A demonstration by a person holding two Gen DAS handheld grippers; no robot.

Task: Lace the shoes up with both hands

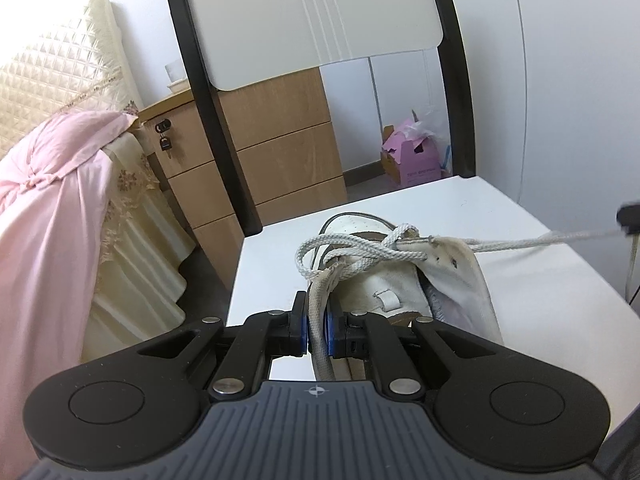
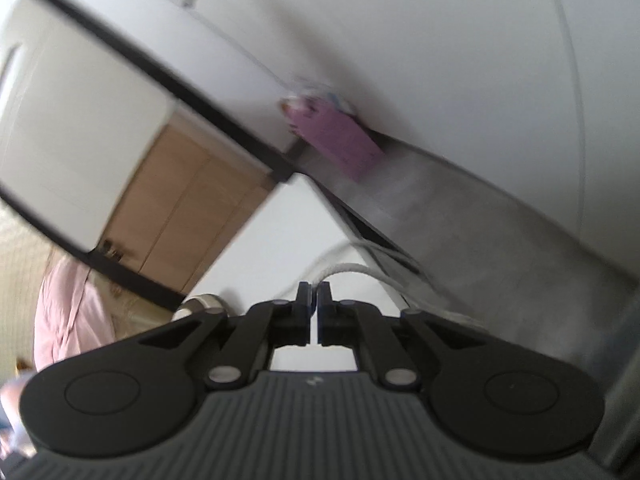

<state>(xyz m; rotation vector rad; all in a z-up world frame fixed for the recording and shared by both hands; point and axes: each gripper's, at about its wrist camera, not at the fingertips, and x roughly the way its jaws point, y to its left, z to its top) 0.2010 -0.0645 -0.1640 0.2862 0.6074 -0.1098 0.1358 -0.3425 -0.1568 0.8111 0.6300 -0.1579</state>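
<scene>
1. Shoe (image 1: 400, 292), white and worn, lies on the white seat of a chair (image 1: 520, 280), its open top toward the left wrist camera. Only that view shows it.
2. Left wrist view: the left gripper (image 1: 318, 320) points down at the shoe, its fingers closed on a flat strip of the shoe's edge or lace; which one is unclear.
3. A grey-white lace (image 1: 360, 250) is looped and knotted across the shoe's eyelets. One strand runs taut from the knot to the right, to a dark tip at the picture's edge.
4. Right wrist view, blurred and tilted: the right gripper (image 2: 314, 300) has its fingers nearly together, with a thin lace strand arching out from between the tips.
5. Beyond the chair stand a wooden drawer unit (image 1: 280, 152) and a pink box (image 1: 412, 156); its print is too small to read.
</scene>
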